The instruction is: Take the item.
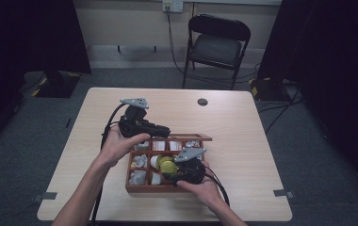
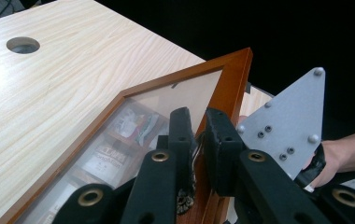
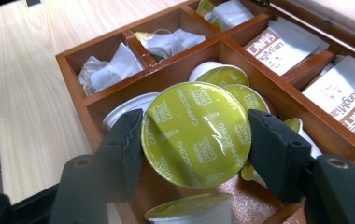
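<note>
The right gripper (image 3: 195, 140) is clamped on a coffee capsule (image 3: 195, 134), one jaw against each side of its rim. The capsule's yellow-green foil lid faces the camera and is printed "Dolce Gusto" and "CAPPUCCINO" in repeating lines. The capsule is held just above a compartment of the wooden box (image 3: 75, 59), over more capsules (image 3: 221, 74) of the same kind that lie in that compartment with white bodies and matching lids.

The left gripper (image 2: 198, 135) is closed on the front rail of the box lid (image 2: 234, 74), one jaw on each side of the rail, holding the lid raised and tilted. The lid is a reddish wooden frame with a clear pane; packets in the box show blurred through the pane, and their print cannot be read there.

In the right gripper view, the compartments at the far side hold crumpled clear-wrapped tea bags (image 3: 105, 67). The compartments beside the capsules hold white sachets (image 3: 278, 46) printed "HongMian" in brown, with Chinese characters alongside.

In the high view, the box stands on a light wood-grain table (image 1: 243, 117), toward the person's edge. The left hand (image 1: 120, 143) grips the left gripper at the box's far left corner; the right hand (image 1: 200, 186) grips the right gripper at its near side. A round cable hole (image 1: 202, 101) sits near the far edge of the table. A black folding chair (image 1: 217, 44) stands beyond the table
</note>
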Tool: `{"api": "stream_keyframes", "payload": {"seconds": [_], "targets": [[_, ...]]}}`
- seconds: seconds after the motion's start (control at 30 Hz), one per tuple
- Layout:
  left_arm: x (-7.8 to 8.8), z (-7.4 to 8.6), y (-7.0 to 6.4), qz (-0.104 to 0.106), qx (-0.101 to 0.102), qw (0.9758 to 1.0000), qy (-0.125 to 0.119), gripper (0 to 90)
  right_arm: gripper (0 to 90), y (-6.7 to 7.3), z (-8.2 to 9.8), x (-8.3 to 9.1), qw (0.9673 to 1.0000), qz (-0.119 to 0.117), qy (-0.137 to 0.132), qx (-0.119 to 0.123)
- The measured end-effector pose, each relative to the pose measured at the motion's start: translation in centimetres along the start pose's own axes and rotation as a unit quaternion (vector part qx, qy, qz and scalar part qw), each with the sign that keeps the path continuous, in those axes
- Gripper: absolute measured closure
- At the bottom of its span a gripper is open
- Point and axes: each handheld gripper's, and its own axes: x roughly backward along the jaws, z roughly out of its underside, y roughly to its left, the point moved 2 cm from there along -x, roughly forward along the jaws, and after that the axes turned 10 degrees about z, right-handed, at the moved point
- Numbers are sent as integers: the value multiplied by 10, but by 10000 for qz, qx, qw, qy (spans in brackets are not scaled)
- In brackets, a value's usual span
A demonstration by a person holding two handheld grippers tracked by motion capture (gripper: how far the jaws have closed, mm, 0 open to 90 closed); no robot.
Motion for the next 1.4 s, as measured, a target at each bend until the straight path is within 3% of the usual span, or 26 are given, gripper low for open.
{"api": "stream_keyframes", "payload": {"seconds": [0.87,1.4], "targets": [[0,0,0,-23,31,10000,3,815,379,-14,3,34,9987,48,-486,-163],[-1,0,-1,6,11,10000,34,816,379,-33,17,61,9974,321,-541,-361]]}}
